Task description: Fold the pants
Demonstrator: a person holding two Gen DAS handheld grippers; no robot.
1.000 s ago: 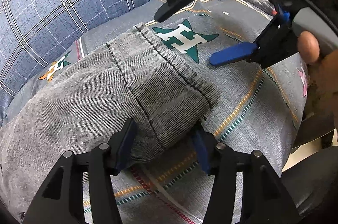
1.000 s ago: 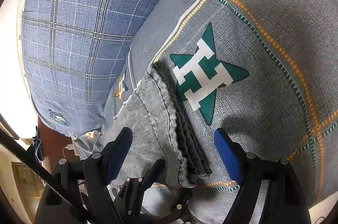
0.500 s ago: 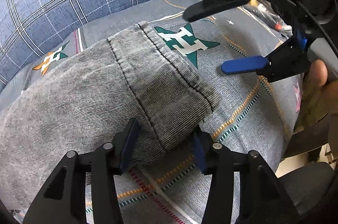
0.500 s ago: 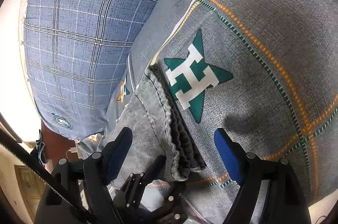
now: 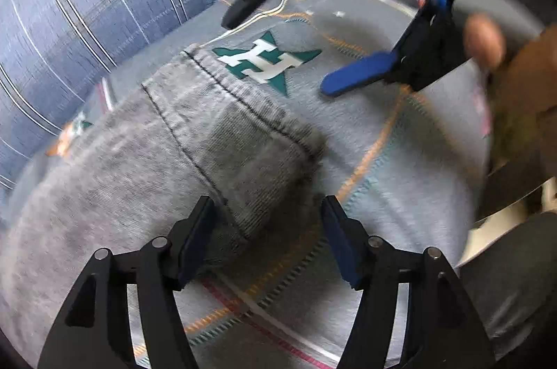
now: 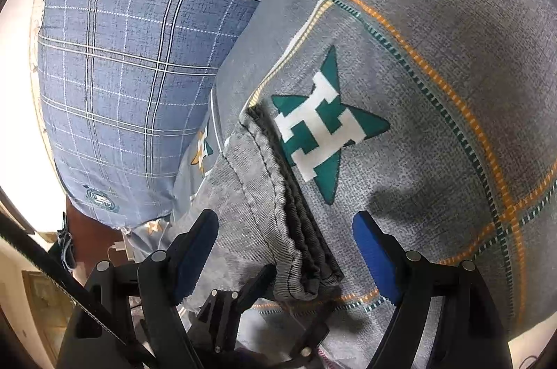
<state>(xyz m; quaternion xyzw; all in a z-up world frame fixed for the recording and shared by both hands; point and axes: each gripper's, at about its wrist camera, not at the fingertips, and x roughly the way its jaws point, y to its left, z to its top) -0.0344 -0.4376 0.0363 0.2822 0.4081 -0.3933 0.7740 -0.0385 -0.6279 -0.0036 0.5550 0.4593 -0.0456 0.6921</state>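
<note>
Lying folded on a grey patterned bedsheet [image 6: 435,160], the grey pants [image 5: 195,146] rest with their stacked edge just beside a green star print [image 6: 323,132]. At six o'clock in its own view, the left claw [image 5: 268,243] stands apart around a pants corner. The right claw [image 6: 285,250], fingers likewise apart, hangs over the stacked edge; a blue plaid pillow [image 6: 139,55] sits at ten o'clock.
</note>
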